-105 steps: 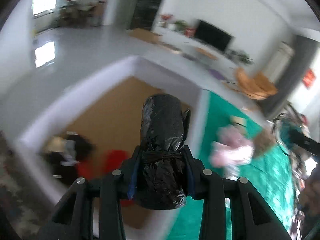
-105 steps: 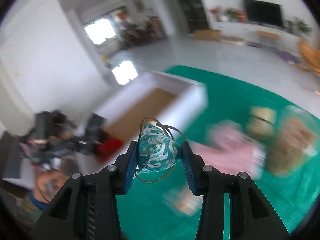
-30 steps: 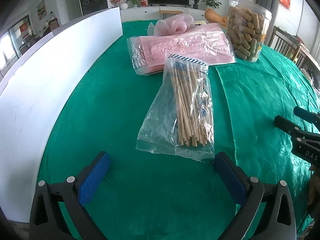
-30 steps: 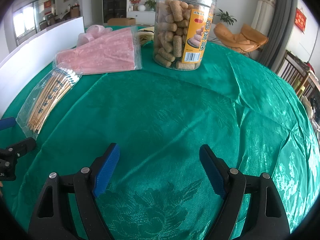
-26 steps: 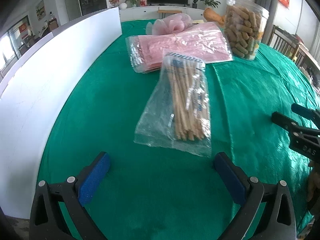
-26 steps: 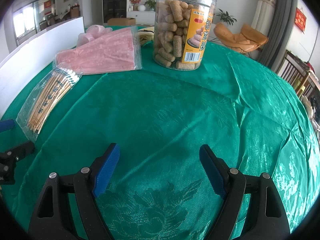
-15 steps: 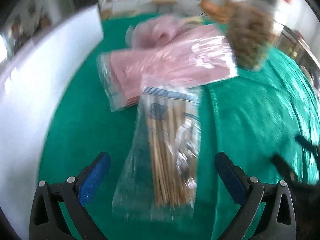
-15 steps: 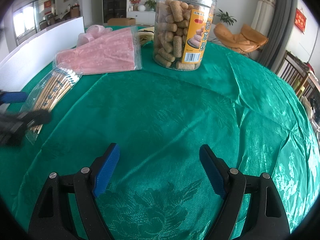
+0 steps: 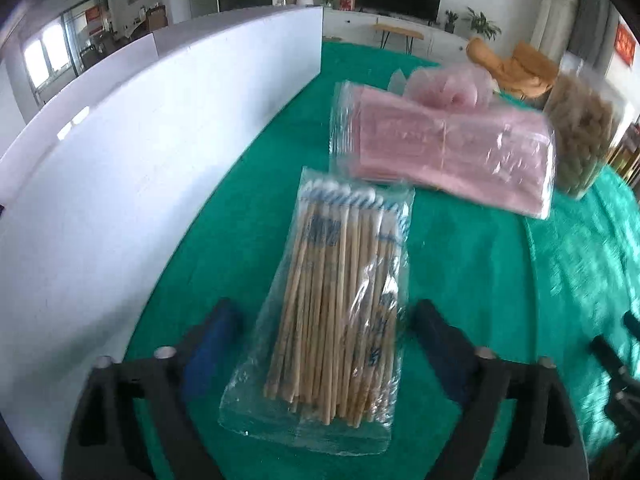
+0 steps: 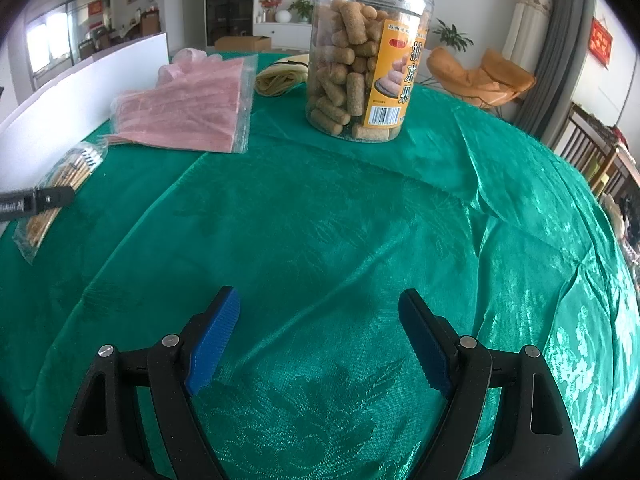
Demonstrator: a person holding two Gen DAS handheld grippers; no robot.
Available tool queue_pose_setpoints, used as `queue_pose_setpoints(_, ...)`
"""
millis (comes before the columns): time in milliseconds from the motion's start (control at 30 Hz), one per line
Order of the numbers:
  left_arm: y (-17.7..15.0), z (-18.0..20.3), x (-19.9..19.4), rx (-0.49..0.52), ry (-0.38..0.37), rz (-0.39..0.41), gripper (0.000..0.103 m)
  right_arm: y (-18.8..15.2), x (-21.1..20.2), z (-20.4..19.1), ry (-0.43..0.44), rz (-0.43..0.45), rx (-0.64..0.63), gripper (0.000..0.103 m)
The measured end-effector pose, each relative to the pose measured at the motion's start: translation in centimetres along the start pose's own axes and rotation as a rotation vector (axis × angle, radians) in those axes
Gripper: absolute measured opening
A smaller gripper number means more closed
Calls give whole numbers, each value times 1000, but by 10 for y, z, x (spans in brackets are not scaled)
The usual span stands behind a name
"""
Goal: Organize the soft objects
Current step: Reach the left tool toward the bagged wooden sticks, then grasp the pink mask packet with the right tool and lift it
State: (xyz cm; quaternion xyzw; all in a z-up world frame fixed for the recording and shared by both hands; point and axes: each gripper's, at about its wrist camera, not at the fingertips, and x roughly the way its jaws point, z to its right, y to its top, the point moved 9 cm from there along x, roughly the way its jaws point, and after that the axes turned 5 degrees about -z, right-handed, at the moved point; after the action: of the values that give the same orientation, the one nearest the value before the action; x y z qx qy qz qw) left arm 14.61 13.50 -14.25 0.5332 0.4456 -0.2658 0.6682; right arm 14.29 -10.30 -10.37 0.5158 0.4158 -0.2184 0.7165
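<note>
Two grippers are yours: your left gripper has just been closing a bit, but its jaws are not pressing the one bag of cotton swabs lying between them on the green cloth. Your right gripper stands spread wide over bare cloth, with one pink bag and one snack jar farther back

A clear snack jar stands on green tablecloth.

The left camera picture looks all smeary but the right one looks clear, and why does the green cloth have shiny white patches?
Left wrist view: motion blur smears the snack jar, pink bag and the cloth's right side, softening the swab bag. Right wrist view: sharp; the satin tablecloth glares along its folds, daylight apparently coming from the room's windows. Both views bend straight edges, fisheye-style.
</note>
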Motion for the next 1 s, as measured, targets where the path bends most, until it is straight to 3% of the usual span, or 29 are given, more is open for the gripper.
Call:
queue_pose_setpoints(67,-4,1,1,26,7,8,102,0,0,0,0,0,0,84)
queue_pose_setpoints(233,-1,10,5,34,-4,5,103,0,0,0,4,-5,6,84)
queue_pose_setpoints(367,-6,11,3,36,-3,7,103,20,10,-19,135,-47,-17,84)
queue_pose_setpoints(500,-6,11,3,37,-3,7,103,103,7,-50,114,75,-267,84)
queue_pose_setpoints(567,-6,11,3,36,-3,7,103,137,14,-68,118,64,-405,84)
queue_pose_setpoints(700,-6,11,3,36,-4,7,103,169,43,-106,139,-74,-652,84)
queue_pose_setpoints(833,-8,12,2,36,-5,8,103,150,71,-128,98,-233,-824,80)
queue_pose_setpoints(867,-8,11,2,37,-5,8,103,143,73,-127,88,-269,-827,62)
queue_pose_setpoints(900,-8,12,1,38,-6,8,103,134,74,-126,102,-310,-808,14)
queue_pose_setpoints(933,-8,12,1,38,-6,8,103,125,72,-122,133,-359,-752,0)
queue_pose_setpoints(967,-9,12,1,37,-6,8,103,115,69,-117,157,-388,-701,8)
queue_pose_setpoints(1000,-9,12,1,37,-5,8,103,104,66,-111,170,-408,-674,7)
